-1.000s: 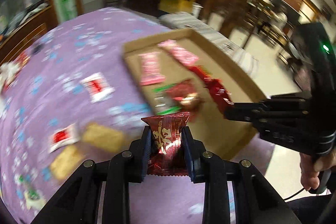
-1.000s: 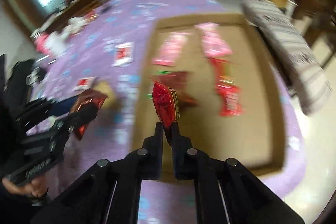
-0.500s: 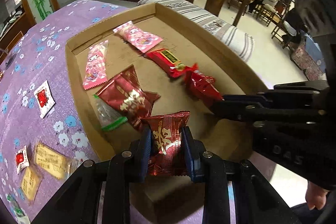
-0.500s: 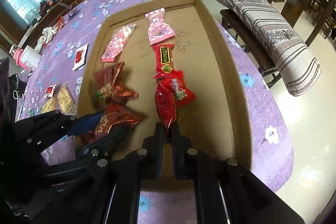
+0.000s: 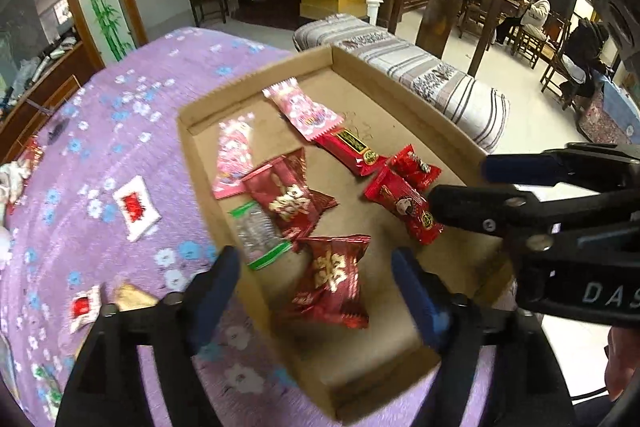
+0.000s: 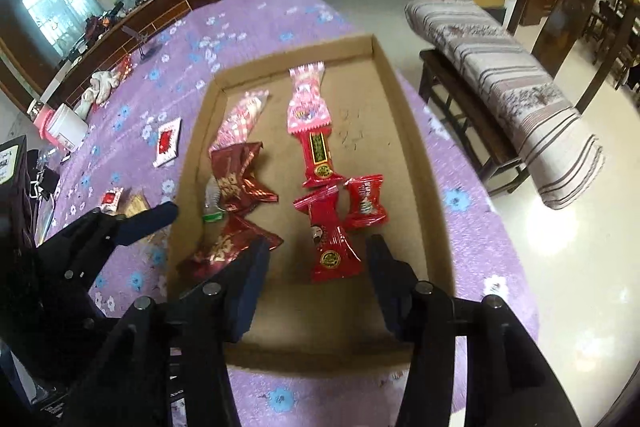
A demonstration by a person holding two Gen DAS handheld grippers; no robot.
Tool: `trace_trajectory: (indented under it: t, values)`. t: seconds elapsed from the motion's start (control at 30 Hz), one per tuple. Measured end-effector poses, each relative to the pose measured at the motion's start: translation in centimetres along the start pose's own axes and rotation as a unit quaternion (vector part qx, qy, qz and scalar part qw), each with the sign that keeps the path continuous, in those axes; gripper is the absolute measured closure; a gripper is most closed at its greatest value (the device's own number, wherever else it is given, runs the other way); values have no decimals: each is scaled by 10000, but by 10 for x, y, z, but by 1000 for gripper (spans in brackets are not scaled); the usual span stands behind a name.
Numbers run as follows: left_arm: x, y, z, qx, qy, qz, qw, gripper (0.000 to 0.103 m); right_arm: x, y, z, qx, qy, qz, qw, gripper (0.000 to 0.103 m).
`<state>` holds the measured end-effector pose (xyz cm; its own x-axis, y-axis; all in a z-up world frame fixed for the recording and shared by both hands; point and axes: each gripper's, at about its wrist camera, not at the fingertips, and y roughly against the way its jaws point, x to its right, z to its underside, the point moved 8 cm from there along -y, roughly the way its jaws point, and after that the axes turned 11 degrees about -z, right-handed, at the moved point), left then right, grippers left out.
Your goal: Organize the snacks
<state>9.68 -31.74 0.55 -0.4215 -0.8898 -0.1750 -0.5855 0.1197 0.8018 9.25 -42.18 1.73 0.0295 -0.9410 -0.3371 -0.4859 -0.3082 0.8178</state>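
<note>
A shallow cardboard tray (image 5: pixel 192 163) (image 6: pixel 416 163) on a purple flowered cloth holds several snack packets. My left gripper (image 5: pixel 316 291) is open over the tray's near end; a dark red packet (image 5: pixel 332 279) lies loose between its fingers. My right gripper (image 6: pixel 316 279) is open too, with a bright red packet (image 6: pixel 328 235) lying in the tray between its fingers. That packet also shows in the left wrist view (image 5: pixel 400 203). Two pink packets (image 6: pixel 308 99) and other red ones (image 6: pixel 236 179) lie further in.
Loose snacks stay on the cloth left of the tray: a white and red sachet (image 5: pixel 136 207) (image 6: pixel 168 143), a smaller one (image 5: pixel 84 307) and golden packets (image 5: pixel 132 297). A striped bench cushion (image 6: pixel 508 79) stands beyond the table's right edge.
Both grippers opened. The dark red packet dropped from the left gripper and the bright red packet from the right gripper; both now lie in the tray.
</note>
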Motion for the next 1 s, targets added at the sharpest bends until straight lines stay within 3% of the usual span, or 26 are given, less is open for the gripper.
trace_trajectory:
  t: [0.03, 0.07, 0.17, 0.27, 0.53, 0.67, 0.73, 0.83, 1.0]
  values:
    - [-8, 10, 0, 138, 29, -224, 9996, 7, -1, 6, 0, 108, -32, 97, 9999, 30]
    - [-17, 18, 1, 245, 73, -427, 9988, 0, -2, 15, 0, 280, -70, 250, 9993, 25]
    - [-45, 38, 8, 383, 334, -667, 9965, 1, -13, 35, 3, 599, -95, 588, 9964, 16]
    - [-68, 44, 21, 10, 542, -387, 9978, 1, -27, 45, 8, 722, -37, 911, 9932, 15]
    - [-115, 90, 35, 389, 714, -706, 9942, 1, -52, 65, 21, 992, 212, 1766, 9790, 15]
    - [-112, 110, 33, 446, 350, -852, 9947, 1, -61, 72, 24, 1097, 257, 1769, 9778, 15]
    - [-108, 122, 31, 666, 158, -955, 9931, 1, -63, 76, 26, 1139, 265, 1770, 9772, 15]
    - [-108, 131, 31, 790, 229, -1368, 9872, 1, -67, 80, 29, 1205, 221, 1702, 9778, 15]
    - [-91, 121, 38, 495, 5, -1107, 9926, 1, -67, 85, 33, 1263, 156, 1678, 9776, 15]
